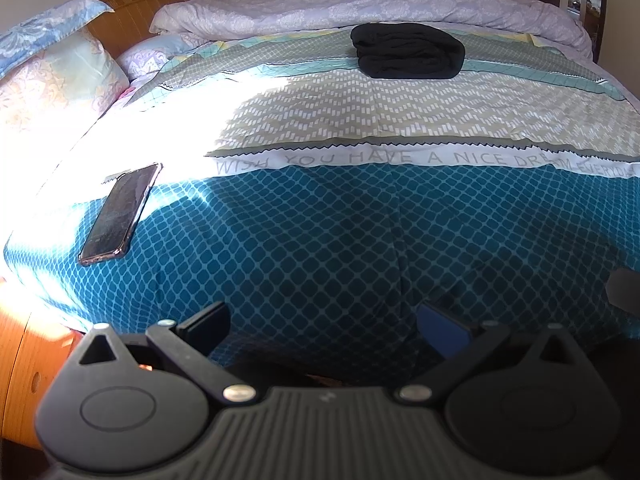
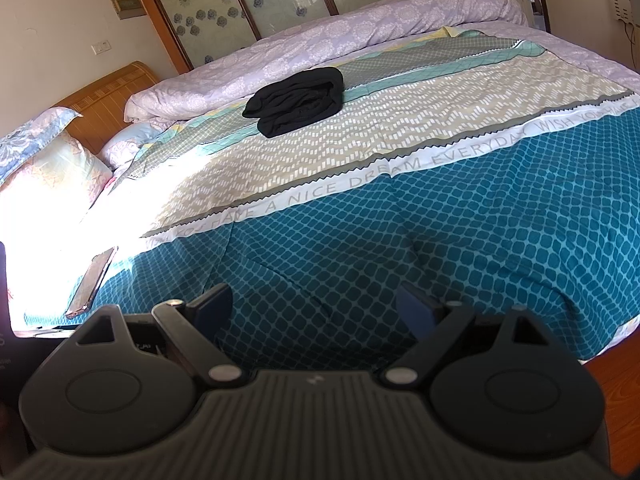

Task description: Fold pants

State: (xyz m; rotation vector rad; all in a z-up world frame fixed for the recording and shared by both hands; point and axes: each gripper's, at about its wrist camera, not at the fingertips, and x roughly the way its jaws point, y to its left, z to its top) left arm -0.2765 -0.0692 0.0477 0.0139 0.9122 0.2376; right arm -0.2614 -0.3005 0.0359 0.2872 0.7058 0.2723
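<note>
Black pants [image 1: 408, 51] lie folded in a compact bundle on the far part of the bed, just in front of the lilac duvet; the right wrist view shows the same pants [image 2: 298, 101] upper left of centre. My left gripper [image 1: 323, 326] hangs open over the near teal part of the bedspread, far from the pants, nothing between its fingers. My right gripper [image 2: 314, 307] is open too, over the near edge of the bed, holding nothing.
A phone [image 1: 120, 214] lies on the bedspread at the near left, also the phone [image 2: 93, 280] in the right wrist view. Pillows [image 1: 52, 76] and a wooden headboard [image 1: 136, 12] are at the left. A rolled lilac duvet [image 1: 360, 4] runs along the far side. Wooden floor [image 2: 616, 400] shows at right.
</note>
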